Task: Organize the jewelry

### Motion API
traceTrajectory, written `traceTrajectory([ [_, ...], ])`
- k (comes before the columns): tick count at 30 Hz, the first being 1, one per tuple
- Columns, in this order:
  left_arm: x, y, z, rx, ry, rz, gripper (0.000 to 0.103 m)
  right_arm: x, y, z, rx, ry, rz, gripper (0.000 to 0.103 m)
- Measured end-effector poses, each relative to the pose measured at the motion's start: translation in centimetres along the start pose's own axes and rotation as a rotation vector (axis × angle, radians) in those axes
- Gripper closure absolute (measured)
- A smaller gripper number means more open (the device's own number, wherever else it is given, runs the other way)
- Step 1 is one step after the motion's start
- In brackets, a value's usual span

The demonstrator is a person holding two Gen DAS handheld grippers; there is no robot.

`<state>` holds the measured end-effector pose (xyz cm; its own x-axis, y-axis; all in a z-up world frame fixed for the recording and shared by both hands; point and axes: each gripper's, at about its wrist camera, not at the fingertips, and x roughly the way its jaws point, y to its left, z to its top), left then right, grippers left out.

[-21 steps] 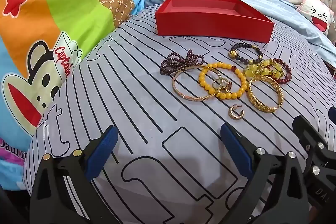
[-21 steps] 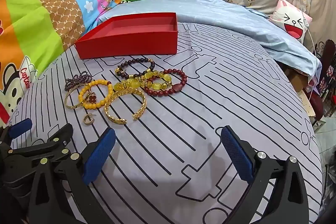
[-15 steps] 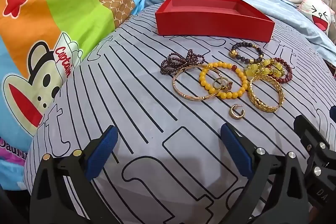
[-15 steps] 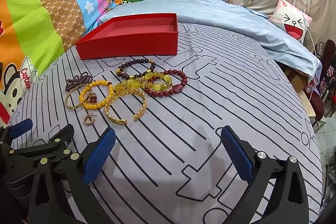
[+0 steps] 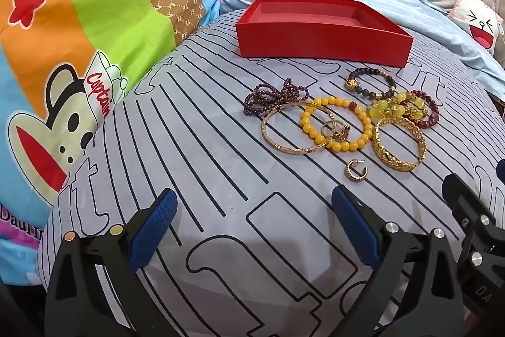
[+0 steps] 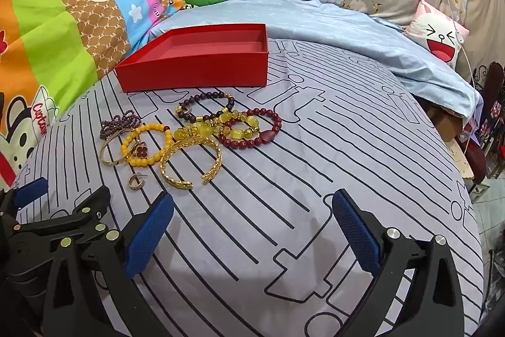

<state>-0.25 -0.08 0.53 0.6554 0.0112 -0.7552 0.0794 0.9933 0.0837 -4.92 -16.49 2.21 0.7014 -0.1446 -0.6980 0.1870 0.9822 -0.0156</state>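
Left wrist view
Left claw: spread wide, nothing between its blue pads, low in the frame over the striped grey sheet of the bed.
Right claw: only a black part of it shows at the lower right edge.
Red box: upper centre, lid off, interior looks bare, resting on the sheet.
Jewelry cluster: centre right, between the box and the claw, apart from both.
Purple bead strand: leftmost piece, bunched up.
Thin gold bangle: just below the strand, overlapping the yellow bead bracelet.
Small rings: lying inside the yellow bead loop.
Wide gold cuff: right of the yellow beads.
Gold hoop earring: alone, nearest the claw.
Dark bead bracelet: closest to the box.

Right wrist view
Right claw: also spread wide and holding nothing, low over the sheet.
Left claw: its black frame and one blue pad show at the lower left.
Red box: upper left of centre.
Jewelry cluster: left of centre, below the box.
Dark red bead bracelet: rightmost piece, touching pale yellow chunky beads.
Wide gold cuff: its gap faces the bottom of the frame.
Gold hoop earring: left of the cuff, just beside the left claw's frame.
Cartoon monkey blanket: left edge.
Pale blue sheet: behind the box.
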Motion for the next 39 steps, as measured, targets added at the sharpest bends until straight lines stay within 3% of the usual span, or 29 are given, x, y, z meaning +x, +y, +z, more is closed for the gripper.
traceTrajectory([
  [39, -0.36, 0.09, 0.25, 0.003, -0.008, 0.001, 0.009, -0.09, -0.1, -0.06, 0.0, -0.006, -0.002, 0.006],
])
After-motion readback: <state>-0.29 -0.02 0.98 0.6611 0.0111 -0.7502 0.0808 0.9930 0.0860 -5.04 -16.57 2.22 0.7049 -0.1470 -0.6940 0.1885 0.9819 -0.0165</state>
